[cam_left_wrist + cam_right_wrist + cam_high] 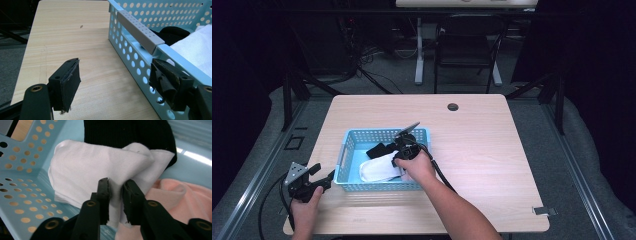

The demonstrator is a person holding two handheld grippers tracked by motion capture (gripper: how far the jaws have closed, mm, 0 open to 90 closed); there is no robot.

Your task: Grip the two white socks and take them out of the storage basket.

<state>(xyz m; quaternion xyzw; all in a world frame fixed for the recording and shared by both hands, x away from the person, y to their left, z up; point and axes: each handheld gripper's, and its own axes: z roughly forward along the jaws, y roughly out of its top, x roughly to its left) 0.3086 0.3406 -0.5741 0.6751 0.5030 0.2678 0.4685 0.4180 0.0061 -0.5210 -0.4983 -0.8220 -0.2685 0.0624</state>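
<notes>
Fingers right (pixel 115 195): pinched on white cloth (pixel 82 170) in basket (pixel 22 195) | fingers left (pixel 117 85): wide apart, straddling basket wall.

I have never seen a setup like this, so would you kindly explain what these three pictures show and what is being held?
There is no robot here: a person at a wooden table holds a two-jaw tool in each hand. The high view looks down from above the person. The other two pictures come from cameras riding on the tools, looking along their black jaws. On the table stands a light blue perforated basket holding a white cloth, a black cloth and a pink cloth. The right hand-held gripper has its jaws pinched on a fold of the white cloth. The left hand-held gripper waits open beside the basket's outer wall, holding nothing.
</notes>
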